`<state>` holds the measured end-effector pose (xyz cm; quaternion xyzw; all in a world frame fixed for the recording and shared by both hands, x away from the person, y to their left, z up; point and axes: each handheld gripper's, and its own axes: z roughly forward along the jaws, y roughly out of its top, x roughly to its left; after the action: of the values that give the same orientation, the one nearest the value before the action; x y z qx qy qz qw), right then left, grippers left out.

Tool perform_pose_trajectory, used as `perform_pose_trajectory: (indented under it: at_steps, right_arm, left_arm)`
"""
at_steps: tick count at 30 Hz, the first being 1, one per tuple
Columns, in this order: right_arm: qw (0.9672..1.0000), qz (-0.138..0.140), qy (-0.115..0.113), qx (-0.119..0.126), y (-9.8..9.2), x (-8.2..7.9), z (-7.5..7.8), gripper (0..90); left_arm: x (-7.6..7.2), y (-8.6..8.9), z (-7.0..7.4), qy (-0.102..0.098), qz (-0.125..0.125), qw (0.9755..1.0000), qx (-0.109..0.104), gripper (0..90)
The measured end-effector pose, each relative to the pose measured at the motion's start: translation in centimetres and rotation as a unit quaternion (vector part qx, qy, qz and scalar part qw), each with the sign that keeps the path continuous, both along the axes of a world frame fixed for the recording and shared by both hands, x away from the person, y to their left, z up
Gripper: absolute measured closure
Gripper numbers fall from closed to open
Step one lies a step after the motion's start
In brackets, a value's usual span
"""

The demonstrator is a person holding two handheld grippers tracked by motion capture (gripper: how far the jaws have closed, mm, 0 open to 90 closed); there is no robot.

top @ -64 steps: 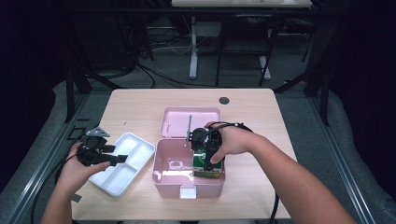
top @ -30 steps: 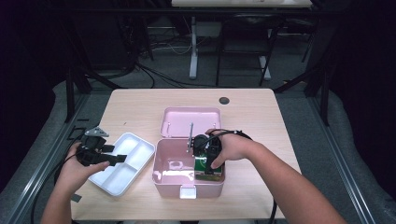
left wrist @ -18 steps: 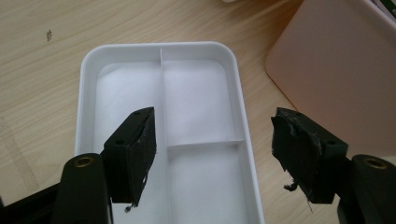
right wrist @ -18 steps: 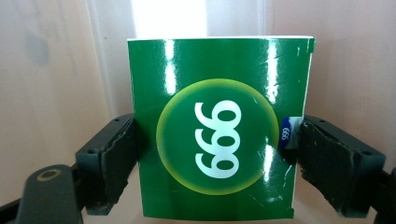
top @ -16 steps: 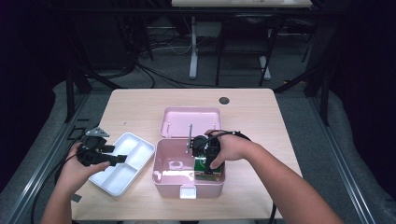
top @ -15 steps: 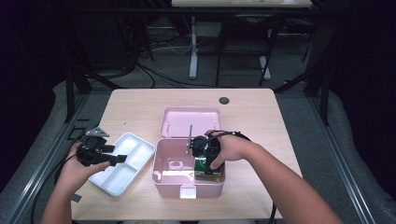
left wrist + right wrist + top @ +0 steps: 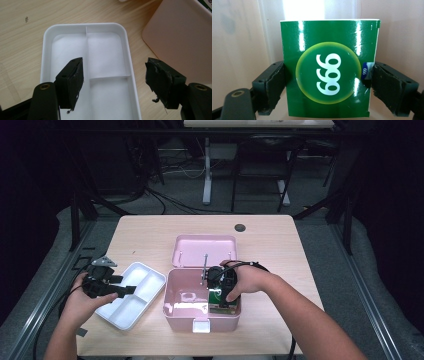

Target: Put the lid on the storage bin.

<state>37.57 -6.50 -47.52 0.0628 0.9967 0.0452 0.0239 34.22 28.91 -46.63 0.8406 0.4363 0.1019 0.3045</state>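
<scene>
Green box (image 7: 329, 68) w/ a yellow-green circle and white "999" (or "666", depending which way up) sits between the right gripper's (image 7: 329, 87) jaws, inside the pink case (image 7: 186, 306). Right gripper view: both black pads press against the box's side edges, so the jaws are pinching it; small blue label at the box's right edge, by the pad. Pale pink wall of the case behind, w/ a bright glare strip up top. High view gives the wider layout instead: the box is just a green sliver (image 7: 218, 298) under the right hand (image 7: 247, 280), at the case's right end, print unreadable there. Case is open, its lid (image 7: 205, 250) lying flat on the table (image 7: 150, 232) just behind it, latch tab at the near wall.

Left gripper (image 7: 117, 82): jaws spread wide, nothing between them. Its own view looks down on the white divided tray (image 7: 46, 55) — three compartments, all bare — w/ a corner of the pink case at upper right. High view puts the left gripper (image 7: 120, 291) over the tray's left edge, held in the left hand (image 7: 82, 297); tray lies just left of the case. Dark round grommet (image 7: 240, 227) at the table's far side.
</scene>
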Motion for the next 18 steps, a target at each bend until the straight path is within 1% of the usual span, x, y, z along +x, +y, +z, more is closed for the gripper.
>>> perform_pose_trajectory:
  at_steps: [9, 11, 12, 15, 18]
  right_arm:
    - [1.0, -0.003, -0.002, -0.003, 0.05, 0.19, -0.25, 15.2]
    - [1.0, -0.003, -0.003, -0.007, 0.07, 0.18, -0.31, 15.4]
    - [0.9999, -0.003, -0.007, -0.008, 0.03, 0.22, -0.27, 17.6]
    - [1.0, -0.006, -0.005, -0.003, -0.16, 0.27, -0.04, 17.7]
    - [0.9999, -0.011, -0.009, -0.001, -0.44, 0.21, 0.3, 18.9]
  left_arm:
    - [0.0, 0.04, 0.03, 0.0, 0.001, 1.0, 0.0, 30.9]
    - [0.0, 0.05, 0.02, 0.001, 0.002, 1.0, -0.001, 30.9]
    - [0.0, 0.05, 0.02, 0.001, 0.002, 1.0, -0.001, 30.9]
    - [0.0, 0.05, 0.02, 0.001, 0.002, 1.0, -0.001, 30.9]
    - [-0.01, 0.05, 0.03, 0.001, 0.002, 1.0, -0.001, 31.0]
